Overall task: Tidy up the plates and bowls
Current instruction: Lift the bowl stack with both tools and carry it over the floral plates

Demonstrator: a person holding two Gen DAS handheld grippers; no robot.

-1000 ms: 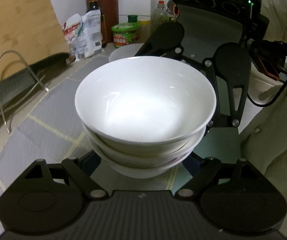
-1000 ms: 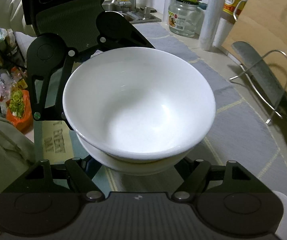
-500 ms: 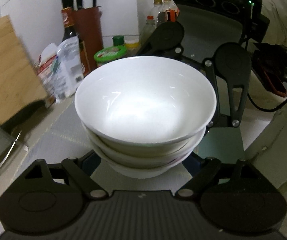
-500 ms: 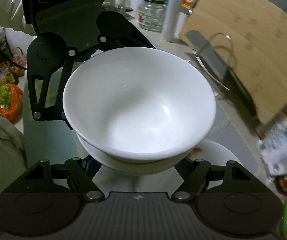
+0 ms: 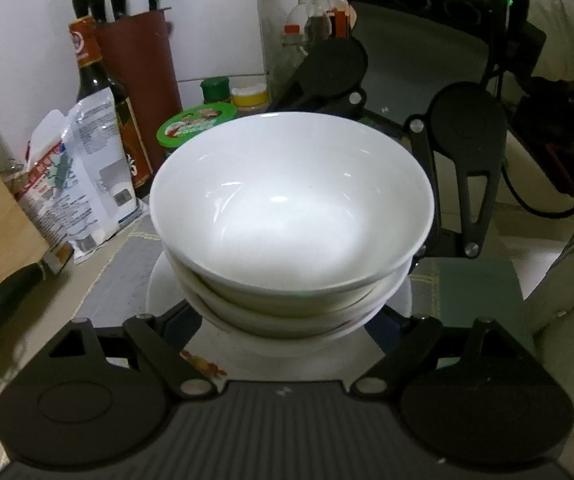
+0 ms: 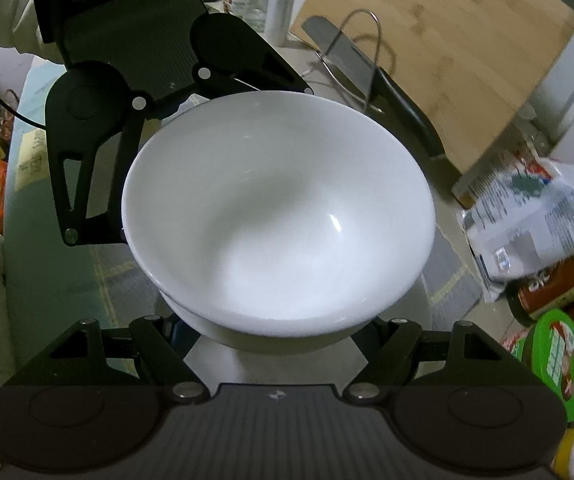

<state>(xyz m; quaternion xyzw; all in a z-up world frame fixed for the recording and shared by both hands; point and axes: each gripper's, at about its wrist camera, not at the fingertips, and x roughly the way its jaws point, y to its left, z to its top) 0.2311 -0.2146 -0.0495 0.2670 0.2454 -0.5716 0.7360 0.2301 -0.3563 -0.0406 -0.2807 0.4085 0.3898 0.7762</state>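
While both grippers face each other, left gripper [image 5: 291, 320] and right gripper [image 6: 279, 332] each clamp the white bowl stack [image 5: 291, 216] above a plate [image 5: 159, 292].

Bowl stack [image 5: 291, 216] above plate [image 5: 159, 288].

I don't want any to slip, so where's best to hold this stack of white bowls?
Grip the stack of white bowls by its bottom bowl, low on the wall, from two opposite sides, below the rims. The bowls sit nested upright and flare upward, so holding the lowest should carry them all.
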